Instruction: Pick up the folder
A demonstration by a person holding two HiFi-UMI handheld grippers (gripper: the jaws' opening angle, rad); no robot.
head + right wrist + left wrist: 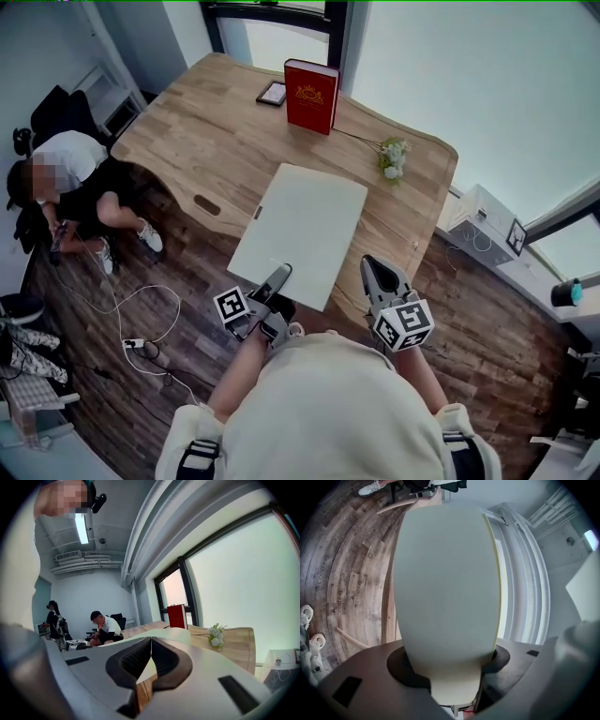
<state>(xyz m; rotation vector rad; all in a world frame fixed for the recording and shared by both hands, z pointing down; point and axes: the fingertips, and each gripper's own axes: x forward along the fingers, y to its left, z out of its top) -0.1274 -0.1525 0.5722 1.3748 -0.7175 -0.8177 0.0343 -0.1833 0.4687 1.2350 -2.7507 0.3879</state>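
Table: pale wooden table (pixel 216 150) with rounded corners and a slot cut near its left edge.
On it: a red book (pixel 311 96) standing upright at the far side, a small dark-framed tablet (pixel 272 93) lying just left of it, and a sprig of white flowers (pixel 393 157) to the right.
Room: dark plank floor (pixel 487 328), large bright windows past the table, and a seated person (pixel 66 173) at the left with a white cable (pixel 141 309) trailing over the floor.
Folder: the folder (pixel 305 230) is plain, off-white and rectangular, with a thin yellow line along one long edge in the left gripper view. It lies over the table's near side, its near end jutting past the edge.
Left gripper: the left gripper (pixel 277 281) pinches the folder's near edge.
Right gripper: the right gripper (pixel 380 277) has its jaws pressed together on nothing, just right of the folder.
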